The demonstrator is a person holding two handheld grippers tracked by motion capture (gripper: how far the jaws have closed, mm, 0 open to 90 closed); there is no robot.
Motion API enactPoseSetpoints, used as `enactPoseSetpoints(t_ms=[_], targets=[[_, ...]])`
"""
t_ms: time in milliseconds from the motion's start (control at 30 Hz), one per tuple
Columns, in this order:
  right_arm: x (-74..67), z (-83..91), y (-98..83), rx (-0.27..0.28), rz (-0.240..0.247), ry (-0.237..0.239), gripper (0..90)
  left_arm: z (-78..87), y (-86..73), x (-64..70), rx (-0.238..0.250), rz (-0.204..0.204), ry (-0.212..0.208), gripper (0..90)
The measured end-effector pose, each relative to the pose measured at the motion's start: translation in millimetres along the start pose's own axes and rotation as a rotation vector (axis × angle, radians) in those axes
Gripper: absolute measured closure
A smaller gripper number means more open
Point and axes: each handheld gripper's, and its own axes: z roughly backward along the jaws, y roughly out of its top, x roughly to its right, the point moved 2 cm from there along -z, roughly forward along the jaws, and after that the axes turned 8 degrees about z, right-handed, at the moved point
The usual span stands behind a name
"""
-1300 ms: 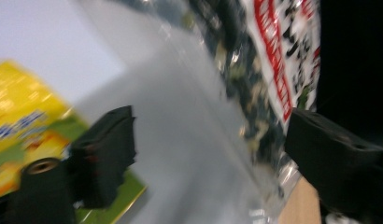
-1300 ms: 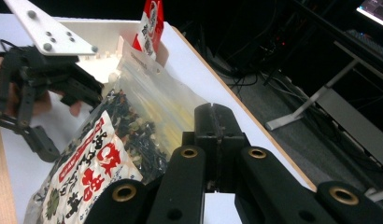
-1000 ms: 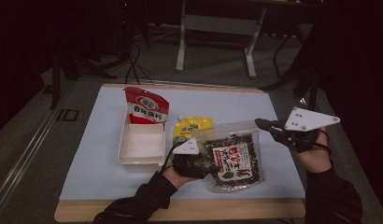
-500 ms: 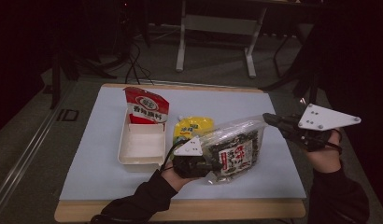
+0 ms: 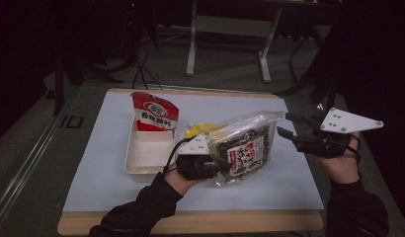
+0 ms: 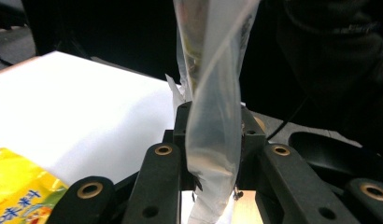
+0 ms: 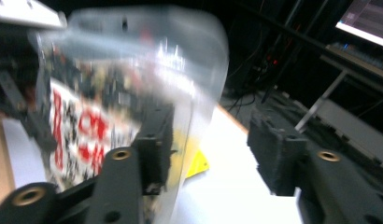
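Jaws of the left gripper (image 6: 213,154) clamped on the bottom edge of the clear seaweed bag (image 5: 242,148), with the film pinched upright between them in the left gripper view (image 6: 213,107). Jaws of the right gripper (image 5: 288,126) apart, just opened, standing beside the bag's top end without pressing it (blurred in the right gripper view (image 7: 129,93), one finger in front of the film, nothing between the pads).

Counted: one seaweed bag, tilted, its top end raised toward the right gripper; one red packet (image 5: 154,112) standing at the far end of one white tray (image 5: 147,157); one yellow pouch (image 5: 200,130) lying flat, partly behind the bag; two grippers, two hands.

Underneath, a pale sheet (image 5: 101,163) laid over a wooden tabletop (image 5: 190,222). Beyond, a dark room, with grey floor, cables and the legs of a metal stand (image 5: 193,44).
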Motion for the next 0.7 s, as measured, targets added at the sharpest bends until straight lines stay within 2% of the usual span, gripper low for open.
enactPoseSetpoints(t_ms=[133,300,367,500,633,700], targets=[[-3.0,-7.7,-13.7,-0.008,-0.059,0.028,42.8,9.5,9.3,1.5,0.011,-0.006,0.005,77.7],[-11.4,-23.9,-30.5,-0.019,-0.124,0.072,32.3,24.1,18.6,2.8,0.019,-0.024,0.030,77.7],[-16.0,-31.7,-37.2,-0.010,-0.151,0.105,25.5,32.0,21.8,2.3,0.034,-0.026,0.050,77.7],[-21.7,-44.7,-47.8,0.027,-0.208,0.133,20.3,50.8,27.2,-1.4,0.046,-0.030,0.084,77.7],[-25.8,-53.7,-55.7,0.041,-0.238,0.140,16.4,71.0,29.8,-7.5,0.063,-0.034,0.135,77.7],[-28.3,-56.5,-59.2,0.046,-0.243,0.167,14.4,81.0,30.2,-11.5,0.071,-0.031,0.158,77.7]])
